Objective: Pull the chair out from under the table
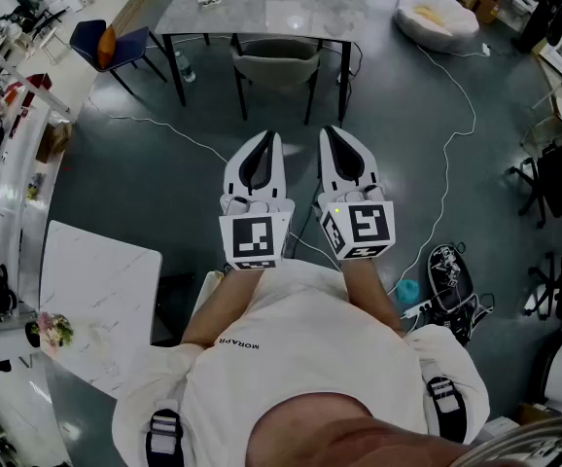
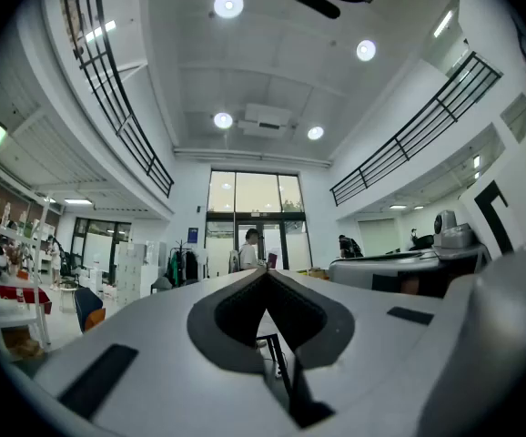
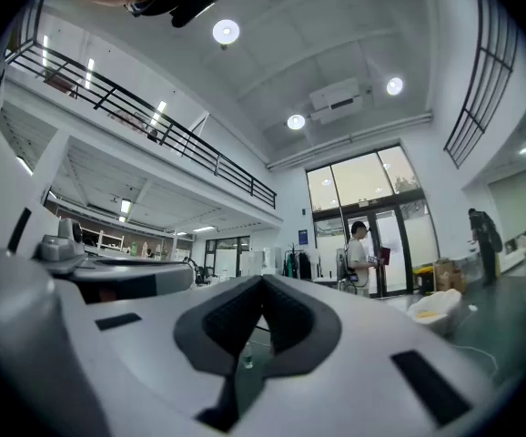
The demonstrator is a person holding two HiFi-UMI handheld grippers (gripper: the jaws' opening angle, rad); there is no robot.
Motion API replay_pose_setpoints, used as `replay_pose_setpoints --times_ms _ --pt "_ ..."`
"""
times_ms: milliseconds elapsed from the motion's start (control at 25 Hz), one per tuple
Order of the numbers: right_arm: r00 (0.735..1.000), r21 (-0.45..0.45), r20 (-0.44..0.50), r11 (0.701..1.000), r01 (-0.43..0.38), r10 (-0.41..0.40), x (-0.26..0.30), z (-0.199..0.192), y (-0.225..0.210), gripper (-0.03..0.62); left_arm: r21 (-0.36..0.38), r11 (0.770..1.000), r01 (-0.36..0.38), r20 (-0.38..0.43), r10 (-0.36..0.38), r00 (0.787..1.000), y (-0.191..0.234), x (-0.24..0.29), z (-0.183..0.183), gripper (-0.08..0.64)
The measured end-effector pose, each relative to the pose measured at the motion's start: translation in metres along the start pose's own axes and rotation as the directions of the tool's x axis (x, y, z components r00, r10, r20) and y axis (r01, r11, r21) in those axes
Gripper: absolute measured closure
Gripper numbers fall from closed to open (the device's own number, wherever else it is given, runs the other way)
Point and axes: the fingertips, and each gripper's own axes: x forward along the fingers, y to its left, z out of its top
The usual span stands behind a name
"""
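Note:
A grey padded chair [image 1: 274, 66] stands tucked under the near edge of a grey stone-top table [image 1: 291, 13] at the top of the head view. My left gripper [image 1: 270, 138] and right gripper [image 1: 333, 131] are held side by side over the dark floor, well short of the chair and pointing towards it. Both are shut with nothing between the jaws. In the left gripper view the jaws [image 2: 265, 273] meet at the tips, and a black table leg shows through the gap below. The right gripper [image 3: 263, 282] looks the same in its own view.
A blue chair [image 1: 116, 45] stands left of the table, with a water bottle [image 1: 185, 67] by the table leg. A white beanbag [image 1: 437, 17] lies far right. White cables [image 1: 456, 134] cross the floor. A white marble table [image 1: 96, 295] is at my left and a black bag [image 1: 451, 280] at my right.

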Motion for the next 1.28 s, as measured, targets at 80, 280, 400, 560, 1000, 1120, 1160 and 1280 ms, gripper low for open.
replay_pose_setpoints --times_ms 80,280,400,560,1000,1120,1160,1280 --pt "1.0 -0.002 -0.003 1.0 -0.008 0.008 -0.001 0.0 0.002 0.58 0.003 1.0 0.0 -0.002 0.0 1.0 -0.001 -0.001 0.001 0.557" --pt "1.0 -0.001 0.005 1.0 -0.003 0.003 0.004 0.001 0.009 0.58 0.013 1.0 0.001 -0.002 -0.001 1.0 0.009 -0.003 0.002 0.557" --pt "1.0 0.0 -0.002 1.0 -0.001 0.001 0.011 -0.002 0.017 0.578 0.011 1.0 0.001 -0.009 -0.001 1.0 0.02 -0.004 -0.002 0.557" --pt "1.0 -0.004 -0.011 1.0 0.003 -0.003 0.02 -0.008 0.027 0.578 0.006 1.0 0.012 -0.015 -0.012 1.0 0.032 -0.003 -0.007 0.557" --pt "0.997 0.014 0.003 0.997 0.073 -0.073 0.054 -0.024 0.071 0.578 0.008 0.997 0.073 -0.001 -0.073 0.997 0.097 -0.005 -0.026 0.557" --pt "0.994 0.008 -0.006 0.994 0.106 -0.106 0.058 -0.028 0.08 0.578 0.003 0.996 0.092 -0.002 -0.092 0.996 0.113 -0.005 -0.031 0.557" --pt "0.993 0.008 -0.009 0.993 0.116 -0.116 0.06 -0.028 0.08 0.578 -0.005 0.996 0.093 -0.003 -0.093 0.996 0.118 -0.004 -0.032 0.557" --pt "0.988 0.009 -0.015 0.988 0.152 -0.151 0.06 -0.026 0.077 0.578 -0.022 0.995 0.097 -0.006 -0.097 0.995 0.128 -0.004 -0.035 0.557"
